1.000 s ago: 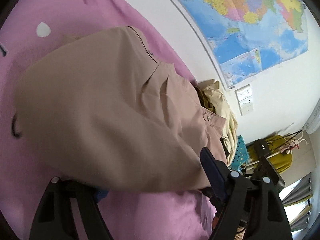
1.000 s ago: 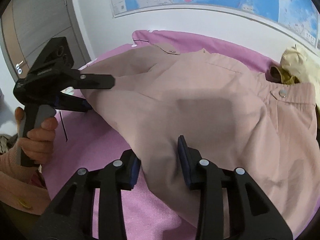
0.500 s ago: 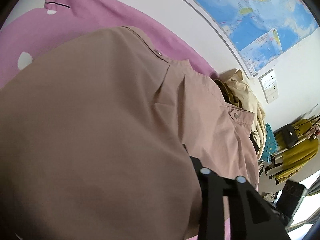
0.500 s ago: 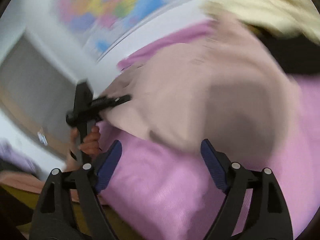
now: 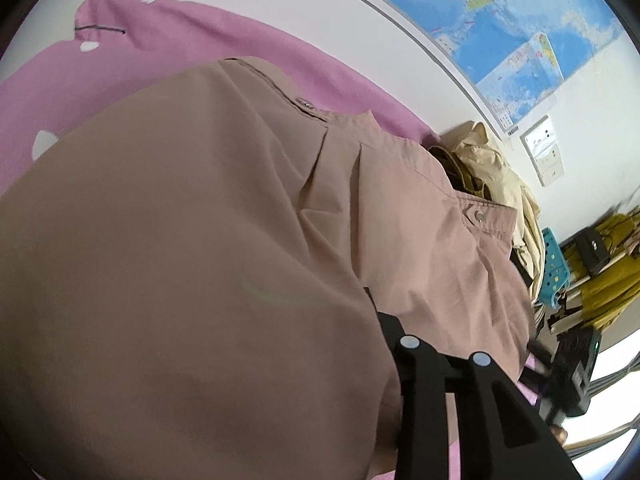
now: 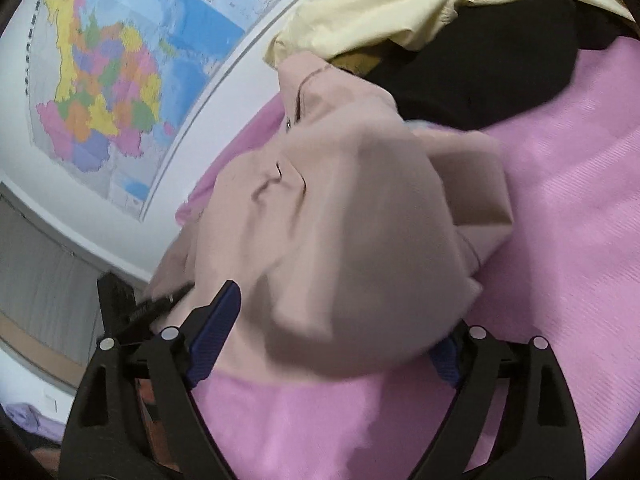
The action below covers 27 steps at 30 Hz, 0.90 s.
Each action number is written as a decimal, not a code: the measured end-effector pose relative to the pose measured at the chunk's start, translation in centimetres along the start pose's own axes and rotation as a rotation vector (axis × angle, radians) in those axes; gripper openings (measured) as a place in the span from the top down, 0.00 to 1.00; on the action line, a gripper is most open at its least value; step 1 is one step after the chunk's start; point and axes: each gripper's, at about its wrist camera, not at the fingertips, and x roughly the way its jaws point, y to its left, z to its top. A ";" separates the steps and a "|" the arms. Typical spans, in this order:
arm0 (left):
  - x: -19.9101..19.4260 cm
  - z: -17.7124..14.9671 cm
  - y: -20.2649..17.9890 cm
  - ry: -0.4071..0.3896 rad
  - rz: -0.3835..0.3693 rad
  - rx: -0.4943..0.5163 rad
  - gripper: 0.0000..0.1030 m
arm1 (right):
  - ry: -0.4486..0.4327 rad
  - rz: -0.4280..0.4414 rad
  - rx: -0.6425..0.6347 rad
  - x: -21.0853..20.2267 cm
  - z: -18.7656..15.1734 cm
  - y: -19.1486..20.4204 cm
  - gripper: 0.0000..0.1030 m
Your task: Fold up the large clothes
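1. Change since the earlier frames: my right gripper (image 6: 332,332) has swung round from the near hem, its jaws spreading wide; the beige garment (image 5: 192,280) has risen to cover nearly the whole left wrist view.
2. Left gripper (image 6: 160,306): in its own view one black finger (image 5: 424,364) shows, the other hidden under cloth; from the right wrist view its tip is buried in the garment's edge, jaws apparently pinching the fabric.
3. Right gripper: jaws spread, blue pads (image 6: 216,336) on either side of the bunched cloth, not clamping it.
4. Garment: smooth beige-pink fabric, pleated, two snap buttons (image 5: 478,216) visible on a band; it lies bunched on the pink bedspread (image 6: 560,240), partly lifted at my left.
5. Surface and room: pink bedspread with white spots; white wall bearing one coloured map (image 6: 104,80); one wall socket plate (image 5: 544,156).
6. Count: one beige garment; one cream garment (image 6: 400,8) and one black garment (image 6: 480,76) heaped beyond it; two grippers.
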 end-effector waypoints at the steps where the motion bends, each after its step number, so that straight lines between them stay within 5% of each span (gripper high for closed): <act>1: 0.0 0.0 -0.1 0.000 0.004 0.011 0.64 | -0.008 0.003 0.000 0.5 0.2 -0.1 0.17; 6: 0.4 0.3 -0.8 -0.029 0.038 0.057 0.60 | -0.025 0.003 -0.006 2.4 1.3 0.7 0.17; 11: 1.0 -0.1 -2.6 -0.078 0.115 0.118 0.43 | -0.062 -0.039 -0.022 3.4 1.5 1.4 0.18; 13: 1.4 -0.1 -3.3 -0.083 0.165 0.135 0.44 | -0.068 -0.055 -0.006 3.7 1.7 1.4 0.35; 16: 1.6 0.3 -3.5 -0.077 0.234 0.136 0.61 | -0.066 -0.034 0.029 4.0 1.9 0.6 0.52; 27: 1.8 0.4 -3.8 -0.083 0.265 0.172 0.57 | -0.072 -0.008 0.003 4.8 2.5 1.3 0.34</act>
